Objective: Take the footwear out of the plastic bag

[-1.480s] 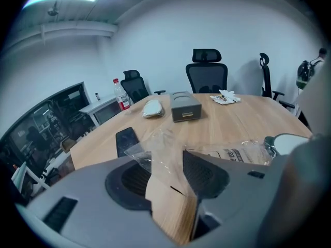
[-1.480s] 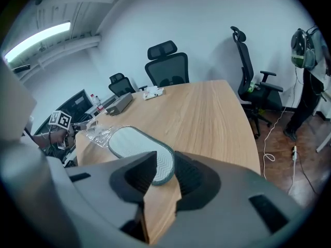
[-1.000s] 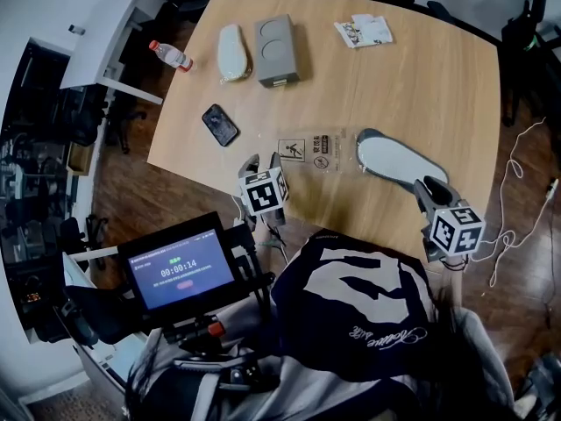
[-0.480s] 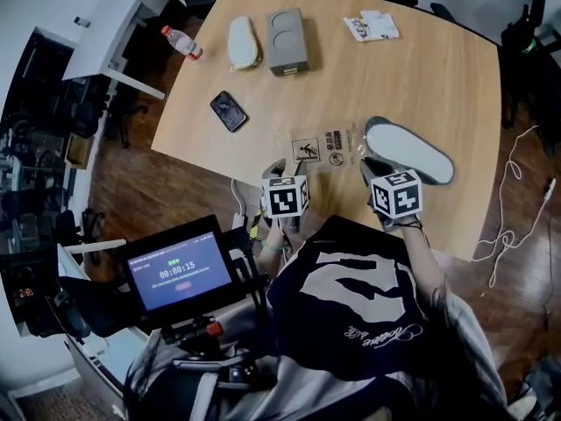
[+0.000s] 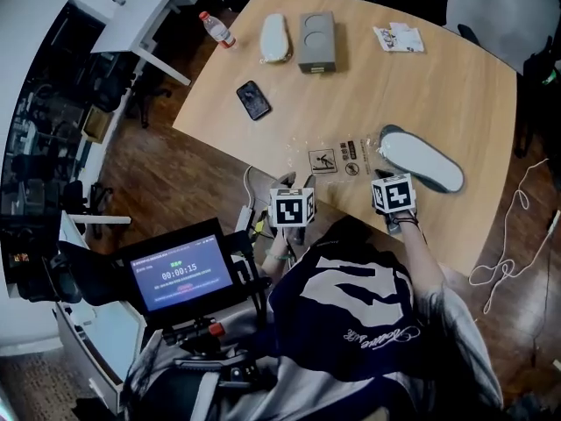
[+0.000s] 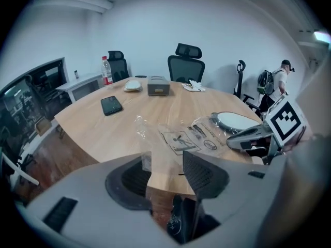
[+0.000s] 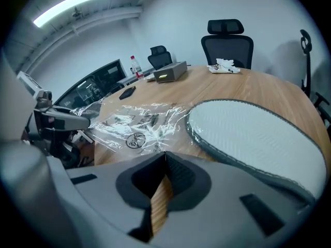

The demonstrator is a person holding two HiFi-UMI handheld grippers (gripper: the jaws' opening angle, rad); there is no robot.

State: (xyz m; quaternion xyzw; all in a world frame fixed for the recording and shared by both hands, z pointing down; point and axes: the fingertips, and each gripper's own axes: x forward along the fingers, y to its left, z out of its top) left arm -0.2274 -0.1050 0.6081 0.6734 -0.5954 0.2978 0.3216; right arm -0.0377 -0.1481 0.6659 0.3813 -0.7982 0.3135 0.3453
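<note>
My left tongs [image 6: 164, 161] stand apart at the near edge of the bag [image 5: 337, 158]. My right tongs [image 7: 164, 159] have just closed, empty, beside the shoe [image 5: 422, 159].

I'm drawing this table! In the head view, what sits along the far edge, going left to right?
Water bottle → white shoe-shaped thing → grey box → crumpled paper packets.

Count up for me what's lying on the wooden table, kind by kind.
Phone: 1
Grey box: 1
White oval thing, too small to identify: 1
Crumpled paper packet: 1
Clear plastic bag: 1
Slipper, sole up: 1
Total: 6
</note>
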